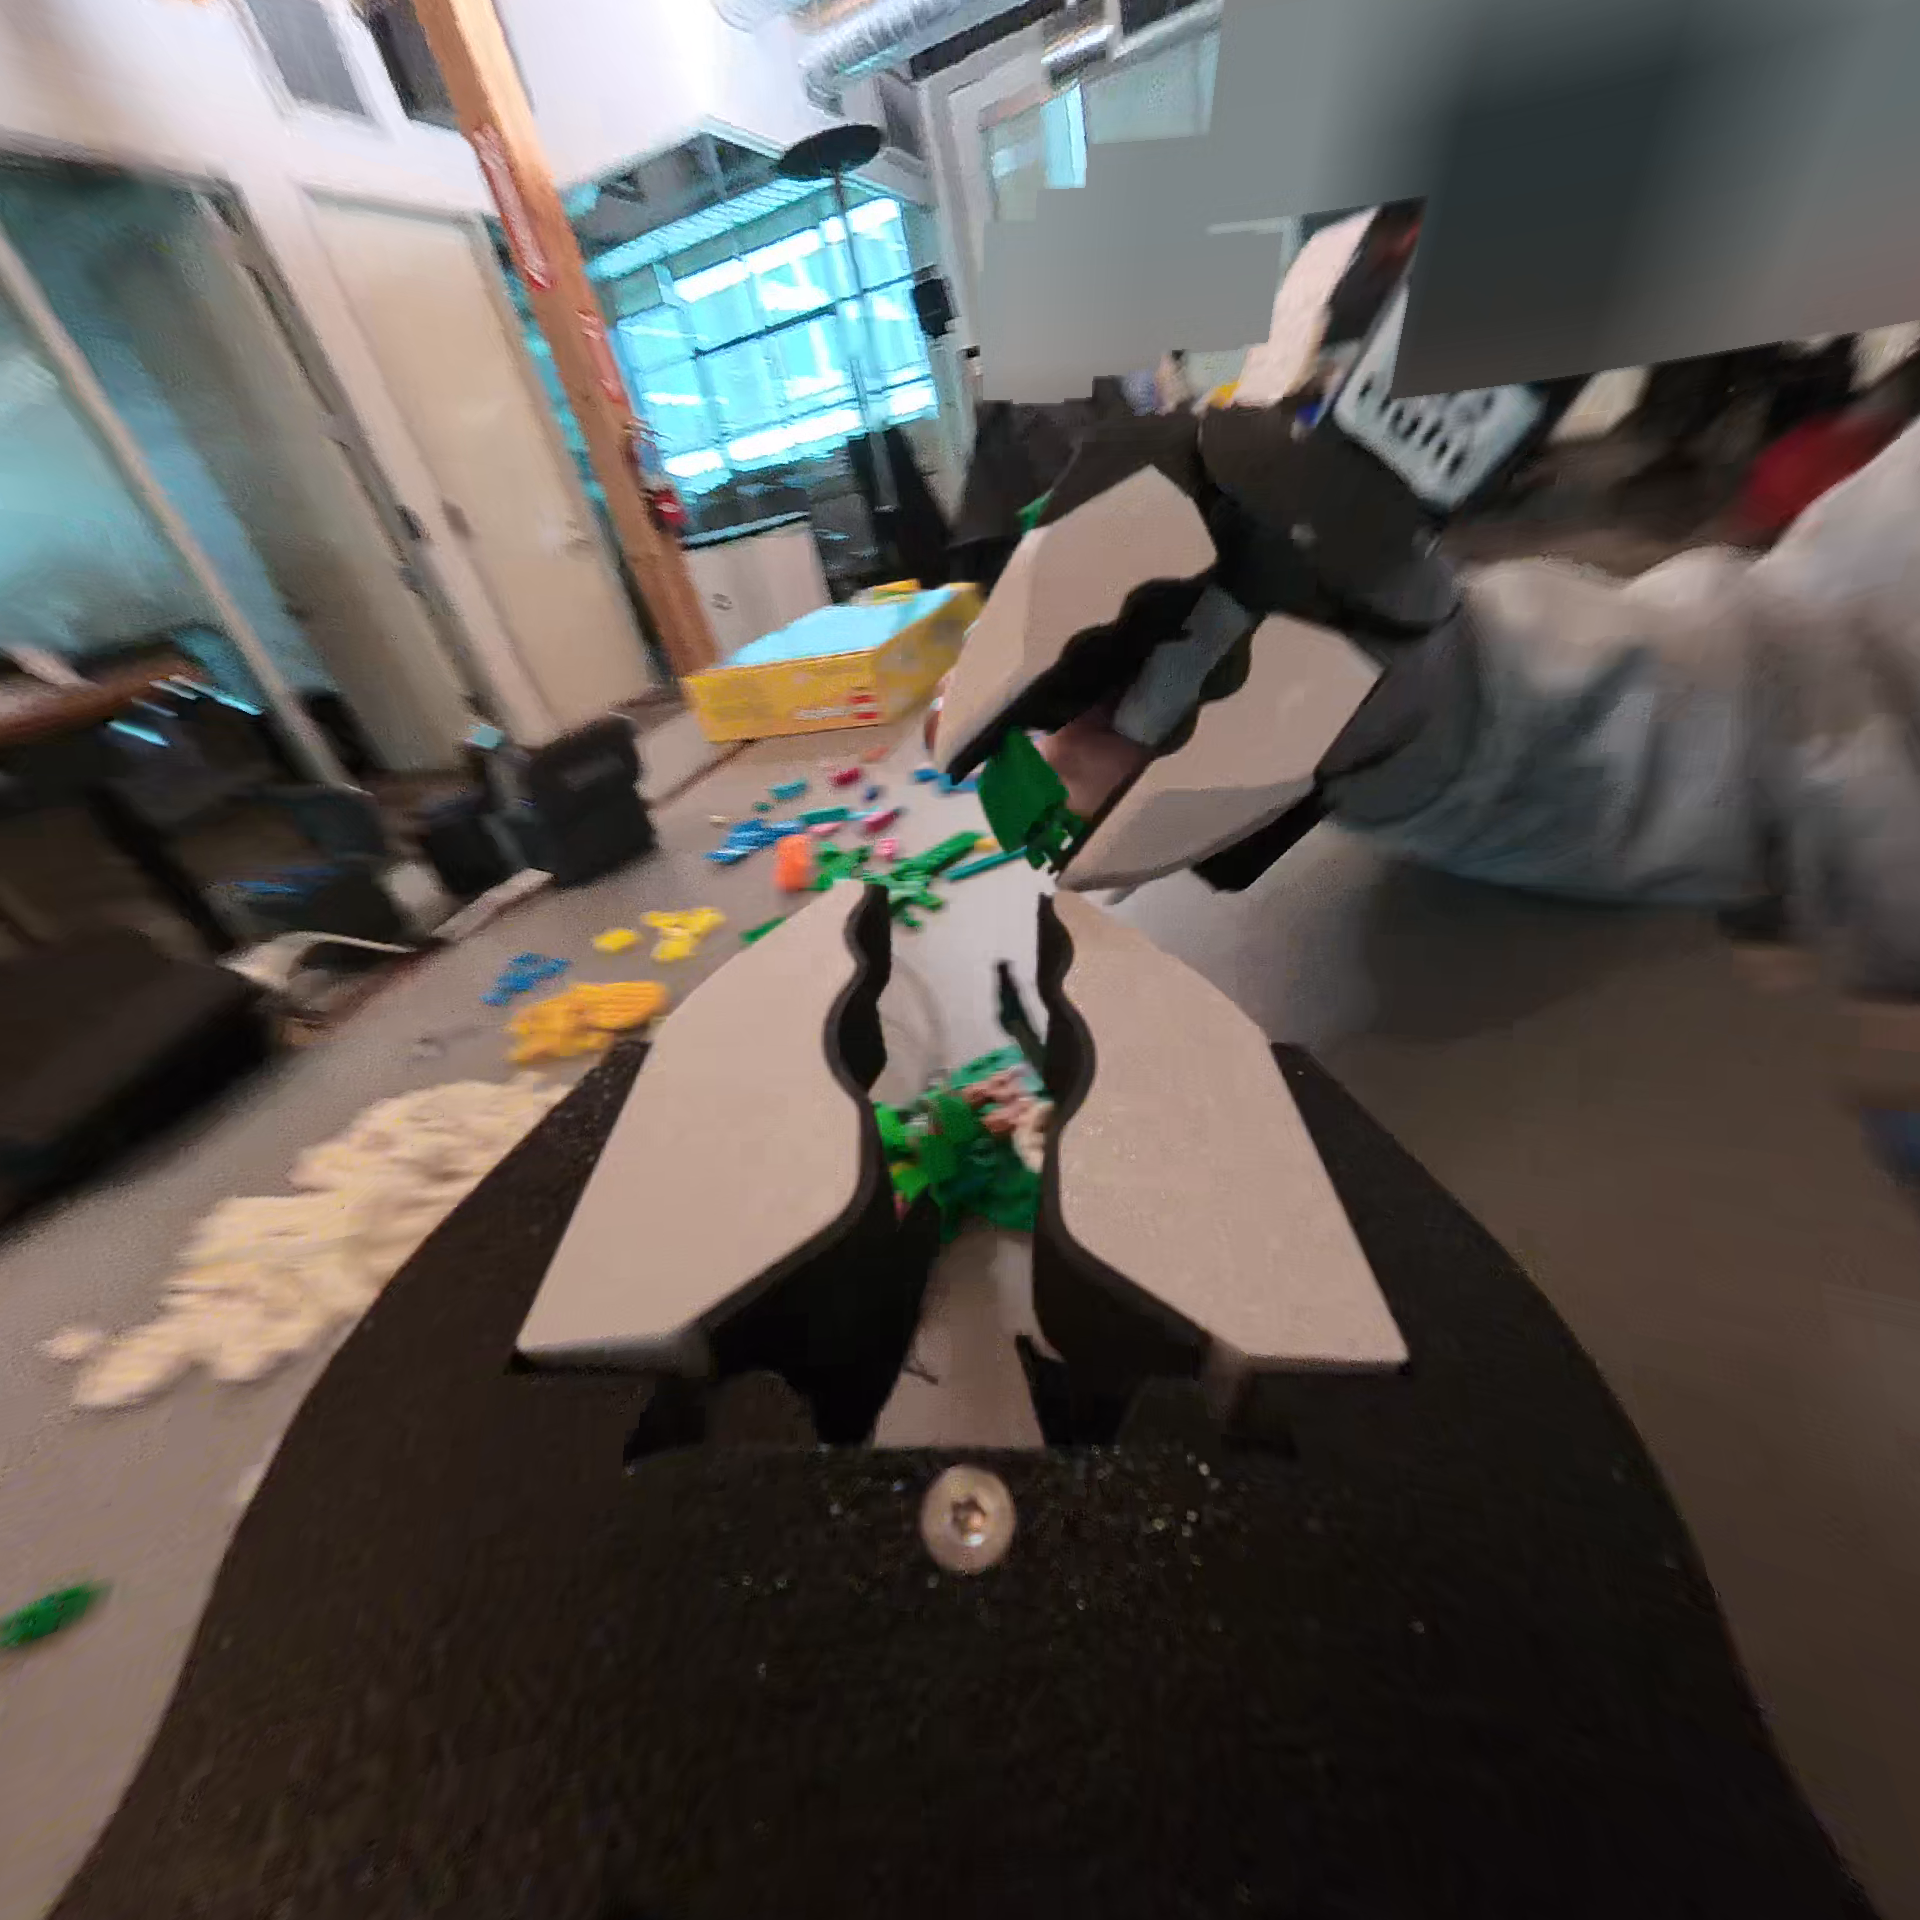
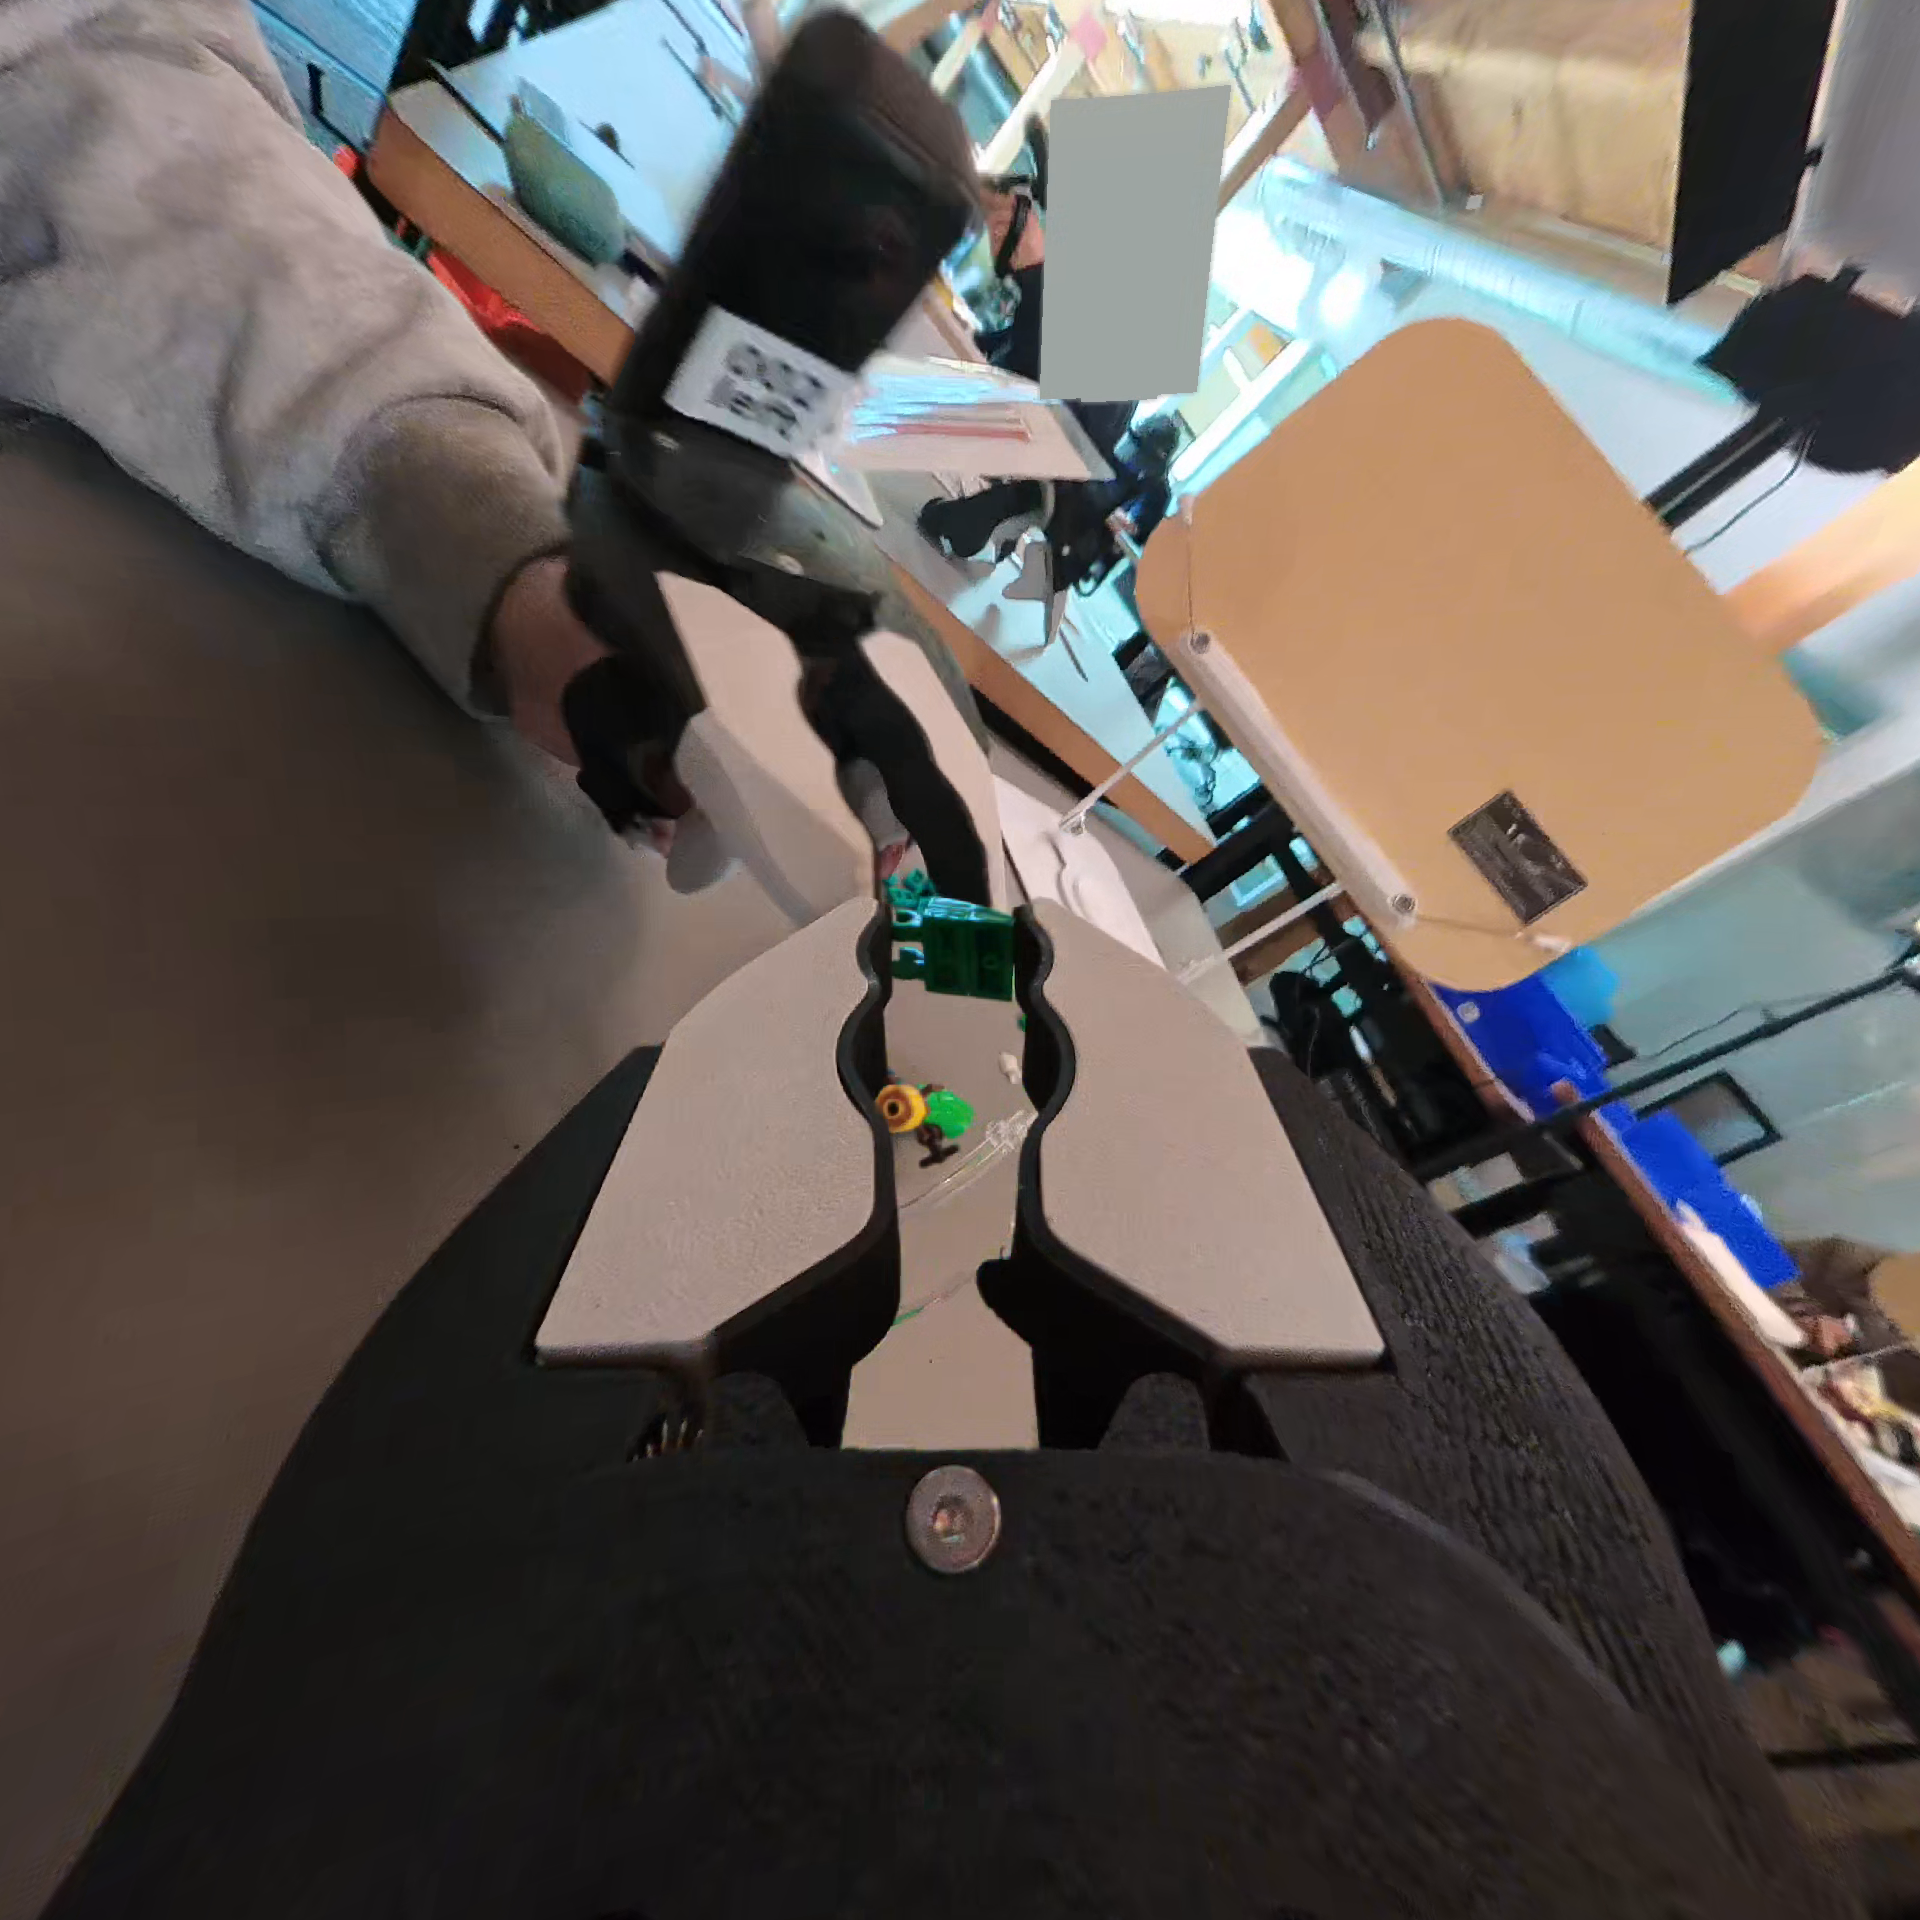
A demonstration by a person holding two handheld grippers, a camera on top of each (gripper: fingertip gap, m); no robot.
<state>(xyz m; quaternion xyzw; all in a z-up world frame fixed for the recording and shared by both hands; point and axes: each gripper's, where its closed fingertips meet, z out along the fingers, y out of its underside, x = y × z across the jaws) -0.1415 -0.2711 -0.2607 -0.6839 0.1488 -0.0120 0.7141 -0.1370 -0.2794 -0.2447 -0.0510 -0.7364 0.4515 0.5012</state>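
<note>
right gripper at frame centre pinching green brick, left gripper spread w/ nothing between tips, green pile below, yellow box upper centre

Green brick assembly, yellow box, pale grey tongs

Office/lab, desks, ducting (glass partitions)

Grey floor, bright windows
</note>
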